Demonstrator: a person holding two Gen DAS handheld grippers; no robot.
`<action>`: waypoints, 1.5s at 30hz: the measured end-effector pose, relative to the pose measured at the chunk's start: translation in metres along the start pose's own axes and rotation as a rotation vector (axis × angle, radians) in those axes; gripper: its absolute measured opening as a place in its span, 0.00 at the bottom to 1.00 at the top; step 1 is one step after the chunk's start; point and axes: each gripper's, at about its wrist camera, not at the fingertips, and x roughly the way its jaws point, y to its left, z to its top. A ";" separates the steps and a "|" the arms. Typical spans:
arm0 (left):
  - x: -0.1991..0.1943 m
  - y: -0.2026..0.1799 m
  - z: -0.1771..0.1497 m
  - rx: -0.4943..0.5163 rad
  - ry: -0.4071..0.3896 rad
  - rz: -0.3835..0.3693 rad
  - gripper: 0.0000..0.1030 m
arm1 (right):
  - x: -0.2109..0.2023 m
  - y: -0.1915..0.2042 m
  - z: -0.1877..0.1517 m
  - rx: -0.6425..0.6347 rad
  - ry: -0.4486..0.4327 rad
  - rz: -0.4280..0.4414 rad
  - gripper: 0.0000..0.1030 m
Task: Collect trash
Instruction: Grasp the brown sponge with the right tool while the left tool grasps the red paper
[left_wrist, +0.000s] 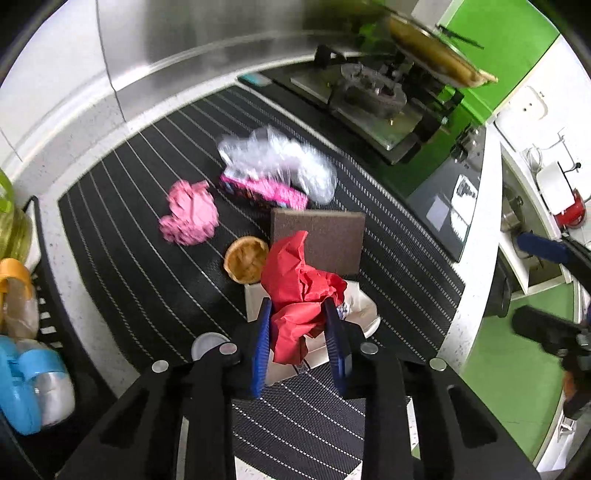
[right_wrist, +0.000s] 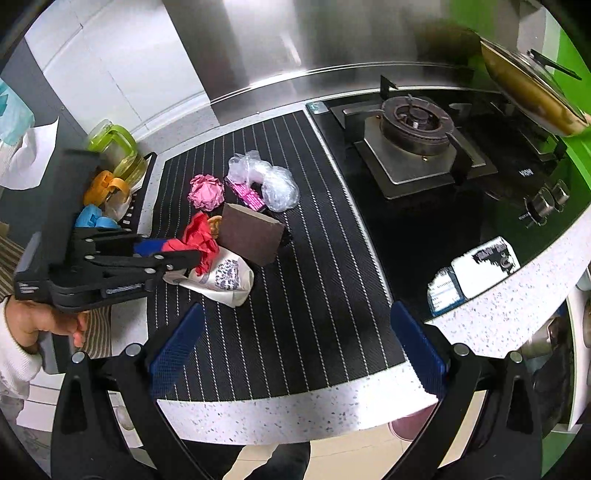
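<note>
My left gripper (left_wrist: 298, 314) is shut on a crumpled red paper (left_wrist: 299, 284), held just above a white paper cup (right_wrist: 221, 277) lying on its side on the black striped mat (right_wrist: 314, 295). The left gripper (right_wrist: 195, 254) also shows in the right wrist view with the red paper (right_wrist: 201, 236). A pink paper ball (left_wrist: 190, 218), a clear plastic wrap (left_wrist: 277, 158) over a pink wrapper (left_wrist: 266, 190), a brown sponge block (left_wrist: 325, 240) and a small tan tart cup (left_wrist: 246, 260) lie on the mat. My right gripper (right_wrist: 295, 339) is open and empty over the mat's near edge.
A gas stove (right_wrist: 417, 147) with a tilted pan lid (right_wrist: 528, 92) stands to the right. A black rack with bottles (right_wrist: 107, 184) stands at the left. A white packet (right_wrist: 476, 269) lies on the stove's front edge. The speckled counter edge (right_wrist: 295, 413) is near.
</note>
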 end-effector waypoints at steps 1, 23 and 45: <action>-0.005 0.001 0.001 -0.003 -0.013 0.001 0.26 | 0.002 0.002 0.002 -0.003 0.000 0.003 0.96; -0.057 0.037 0.008 -0.116 -0.136 0.059 0.26 | 0.101 0.023 0.053 -0.111 0.139 0.094 0.65; -0.050 0.039 0.009 -0.114 -0.123 0.056 0.26 | 0.106 0.022 0.053 -0.127 0.136 0.153 0.06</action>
